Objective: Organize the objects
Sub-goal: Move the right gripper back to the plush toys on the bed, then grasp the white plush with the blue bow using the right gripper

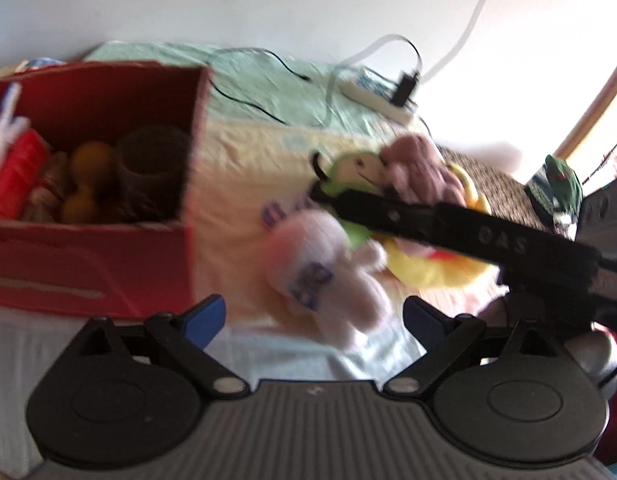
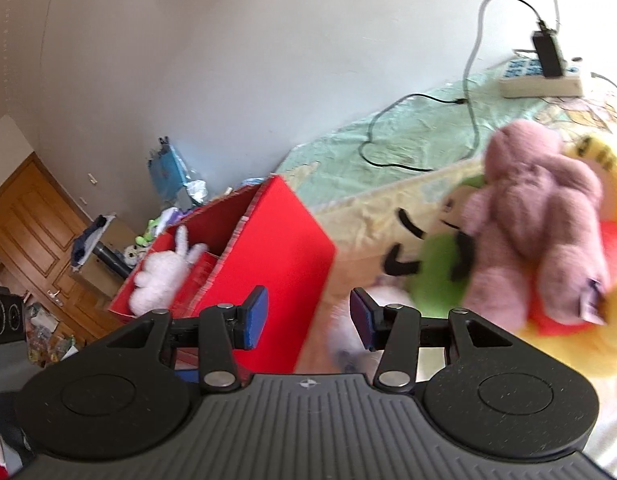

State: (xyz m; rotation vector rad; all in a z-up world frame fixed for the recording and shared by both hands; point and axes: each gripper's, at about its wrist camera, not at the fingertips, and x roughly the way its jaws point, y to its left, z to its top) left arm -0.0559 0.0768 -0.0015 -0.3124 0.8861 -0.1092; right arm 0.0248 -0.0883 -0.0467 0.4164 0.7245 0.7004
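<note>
Sitting on bed (image 1: 244,152): box (image 1: 108,248) at 9 o'clock, plush toy pile (image 1: 388,216) at 3 o'clock, power strip (image 1: 372,98) lying behind at 1 o'clock.

"DAS" on the black tongs arm (image 1: 468,236)

You have one red cardboard box (image 1: 88,264), left of left jaws. Inside it you can count: two round orange-brown balls (image 1: 93,156), one dark cylindrical cup (image 1: 152,160), one red packet (image 1: 14,176), one white fluffy plush rabbit (image 2: 164,272); other contents too blurred for you to count. Ahead-right of left jaws, four soft toys in your pile: one pale pink plush (image 1: 328,276), one green plush with black limbs (image 1: 348,168), one mauve plush bear (image 2: 536,220), one yellow plush (image 1: 428,268). Farther ahead: one white power strip (image 2: 542,84), one black adapter (image 2: 546,52) plugged in.
</note>
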